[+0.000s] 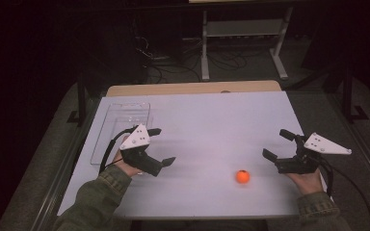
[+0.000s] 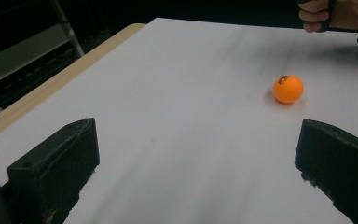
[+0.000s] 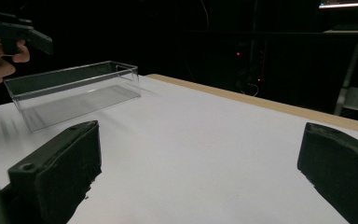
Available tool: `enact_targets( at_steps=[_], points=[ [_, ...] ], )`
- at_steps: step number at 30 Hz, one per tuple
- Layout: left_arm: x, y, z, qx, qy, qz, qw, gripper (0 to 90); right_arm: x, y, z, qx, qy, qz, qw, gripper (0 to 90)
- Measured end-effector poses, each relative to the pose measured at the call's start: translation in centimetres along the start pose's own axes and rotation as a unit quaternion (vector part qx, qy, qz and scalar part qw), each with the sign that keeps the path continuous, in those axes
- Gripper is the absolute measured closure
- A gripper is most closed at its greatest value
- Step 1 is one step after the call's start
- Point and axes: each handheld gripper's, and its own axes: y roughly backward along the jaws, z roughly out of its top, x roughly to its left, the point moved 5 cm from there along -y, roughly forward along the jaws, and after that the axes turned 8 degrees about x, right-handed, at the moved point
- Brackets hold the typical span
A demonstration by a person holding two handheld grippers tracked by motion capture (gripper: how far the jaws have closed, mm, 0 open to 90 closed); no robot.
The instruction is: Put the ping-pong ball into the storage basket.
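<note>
An orange ball (image 1: 242, 176) rests on the white table top (image 1: 207, 125), near its front edge and right of centre. My left gripper (image 1: 162, 146) hovers at the table's left, open, its jaws facing right toward the ball (image 2: 288, 89) with nothing between them. A clear plastic box (image 1: 124, 126) lies just behind and left of it, empty. My right gripper (image 1: 277, 143) is open at the right side, a short way right of the ball, jaws spread and empty. In the right gripper view the clear box (image 3: 74, 91) stands far left, with the left gripper beside it.
The white sheet leaves a wooden strip (image 1: 192, 88) showing along the table's far edge. Beyond it stand a white metal frame (image 1: 243, 33) and loose cables on a dark floor. Dark table rails run along both sides.
</note>
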Motion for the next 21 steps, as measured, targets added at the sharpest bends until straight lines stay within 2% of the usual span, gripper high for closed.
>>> enact_targets(
  at_steps=[21],
  points=[
    [-1.3, -2.4, 1.2, 0.017, -0.024, -0.028, 0.9992, 0.0, 0.1, 0.0, 0.0, 0.001, 0.001, 0.004, 1.0, 0.0]
  ],
)
